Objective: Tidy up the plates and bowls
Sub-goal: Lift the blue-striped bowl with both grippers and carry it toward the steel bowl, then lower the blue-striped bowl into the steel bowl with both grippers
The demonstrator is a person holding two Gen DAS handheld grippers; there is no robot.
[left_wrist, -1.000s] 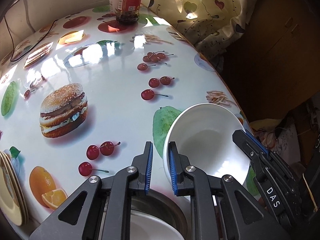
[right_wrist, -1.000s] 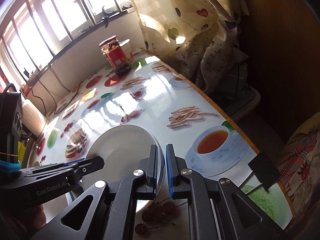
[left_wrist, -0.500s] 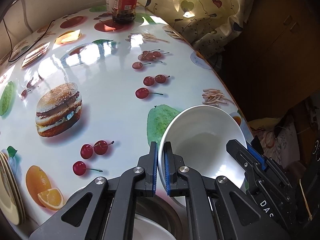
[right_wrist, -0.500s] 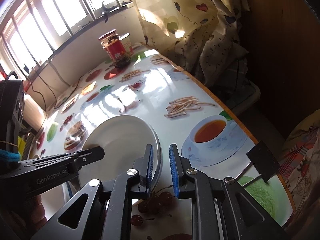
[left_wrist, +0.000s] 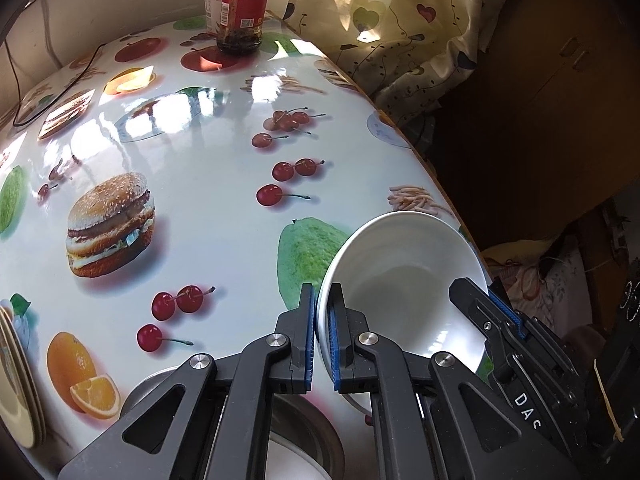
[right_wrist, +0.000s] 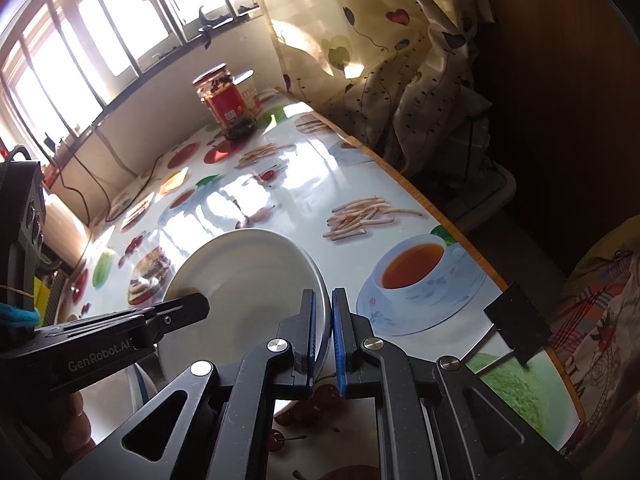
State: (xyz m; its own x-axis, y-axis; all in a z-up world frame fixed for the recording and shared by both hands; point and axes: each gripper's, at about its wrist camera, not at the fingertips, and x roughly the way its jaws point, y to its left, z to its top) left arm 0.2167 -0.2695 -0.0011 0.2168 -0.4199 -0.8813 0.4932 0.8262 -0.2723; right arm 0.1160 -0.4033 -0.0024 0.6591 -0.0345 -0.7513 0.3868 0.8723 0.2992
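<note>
step: white bowl (left_wrist: 400,280) tilted nr table (left_wrist: 224,152) right edge | left gripper (left_wrist: 322,336) + right gripper (right_wrist: 323,336) both clamp its rim | next: level lift, stack

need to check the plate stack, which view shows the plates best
The left wrist view: the stack of plates shows edge-on at its left border, partly cut off. The right wrist view shows none of it.
</note>
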